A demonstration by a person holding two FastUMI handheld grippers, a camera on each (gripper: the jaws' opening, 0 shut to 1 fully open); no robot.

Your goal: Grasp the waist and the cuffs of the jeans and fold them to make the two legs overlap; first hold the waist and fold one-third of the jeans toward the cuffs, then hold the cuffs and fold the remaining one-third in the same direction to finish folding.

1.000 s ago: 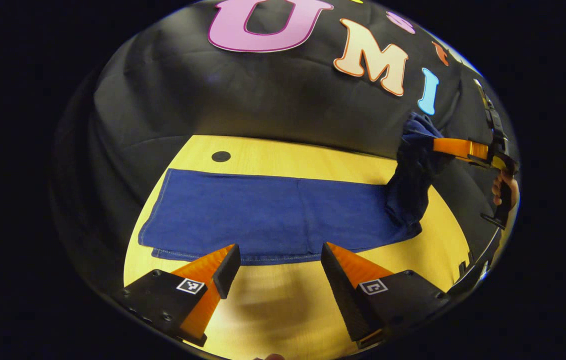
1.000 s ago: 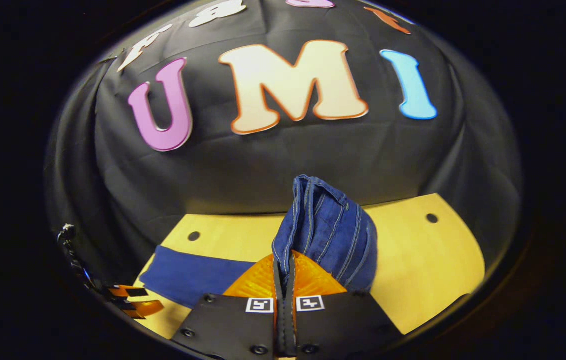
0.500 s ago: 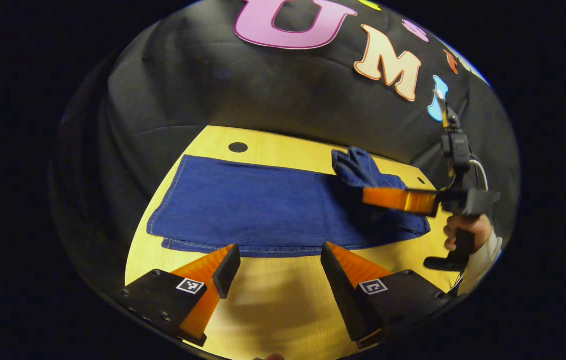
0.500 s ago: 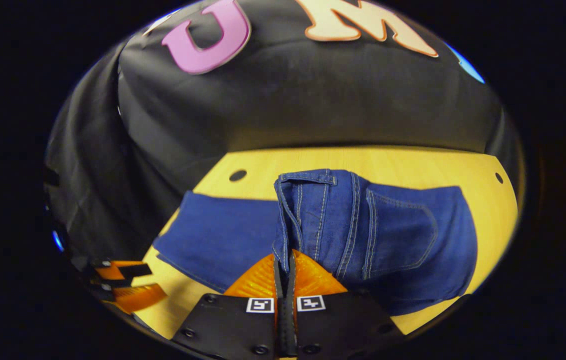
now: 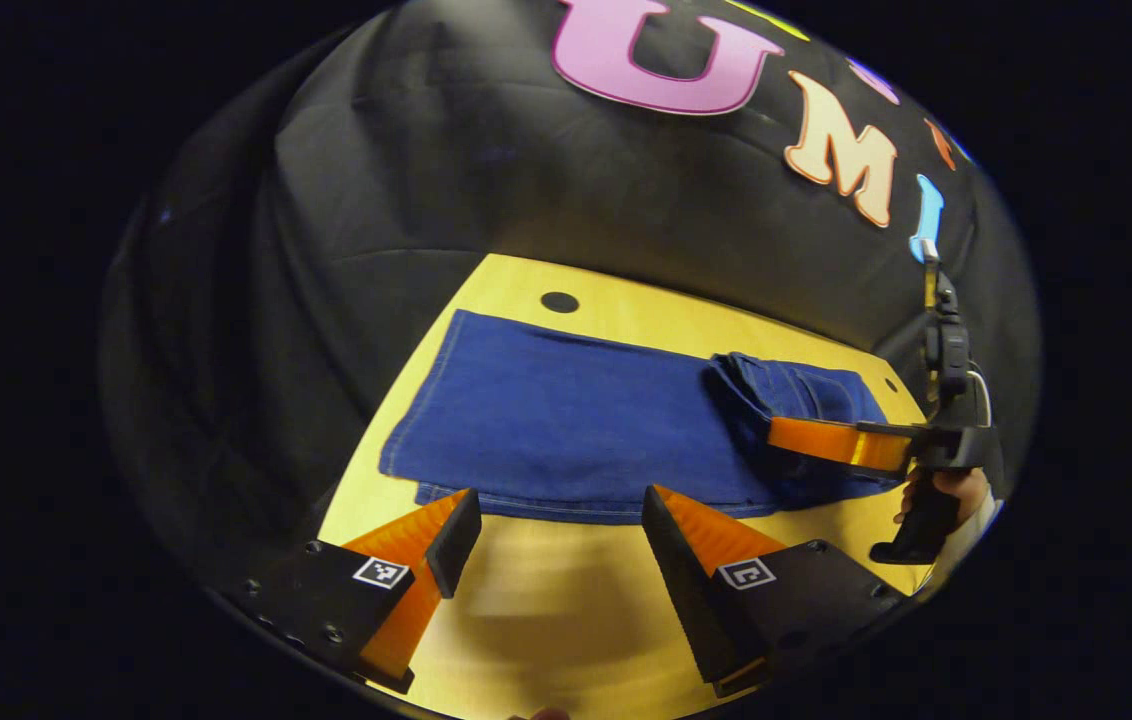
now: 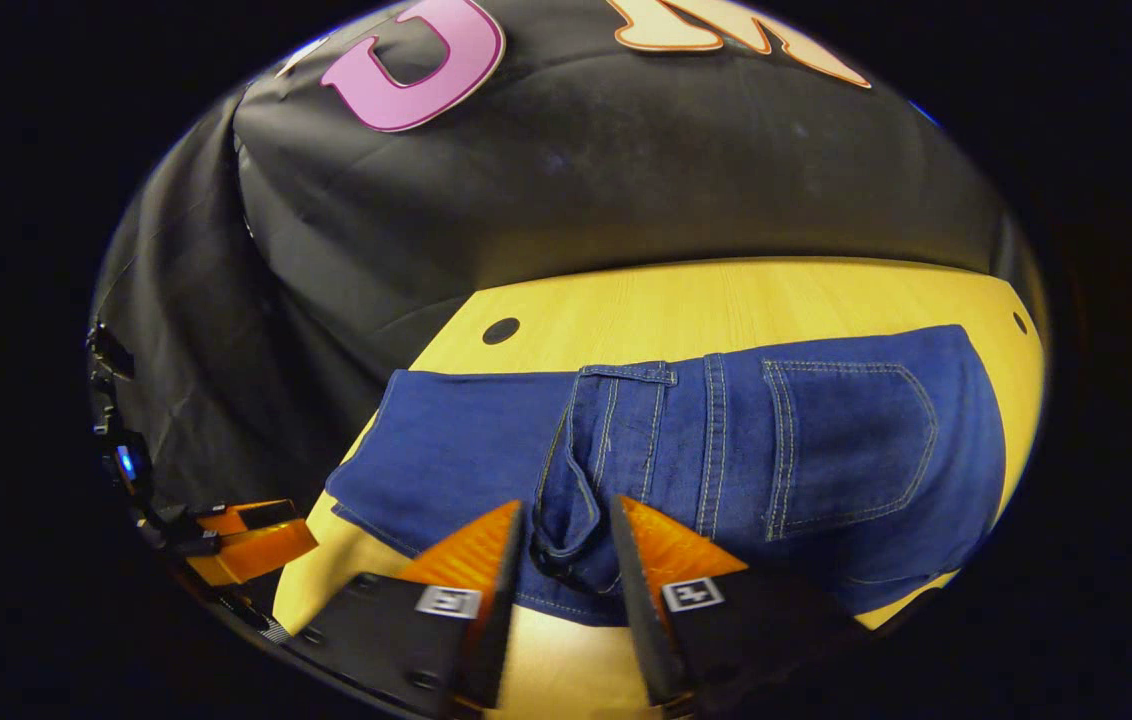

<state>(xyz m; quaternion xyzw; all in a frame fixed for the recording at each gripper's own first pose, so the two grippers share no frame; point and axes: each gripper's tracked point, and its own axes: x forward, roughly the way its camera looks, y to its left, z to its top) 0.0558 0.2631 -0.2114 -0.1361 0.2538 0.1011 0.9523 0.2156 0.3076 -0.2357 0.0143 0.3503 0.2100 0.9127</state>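
The jeans (image 6: 826,450) lie flat on the yellow table (image 6: 726,300), waist end folded over the legs with the back pocket facing up. The right gripper (image 6: 566,560) sits at 6 o'clock in the right gripper view, jaws parted around the loose waistband. The left gripper (image 5: 556,530) hovers wide apart just short of the near hem, with the cuffs (image 5: 416,420) toward 9 o'clock.

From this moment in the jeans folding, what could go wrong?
1. The right gripper has its jaws parted with the waist bunched between them; pulling away may snag the fabric and drag the fold open.
2. The folded waist looks rumpled at its near edge, so the next fold may come out uneven.
3. The left gripper is open over bare table, beside the cuffs, and might pinch only one layer.
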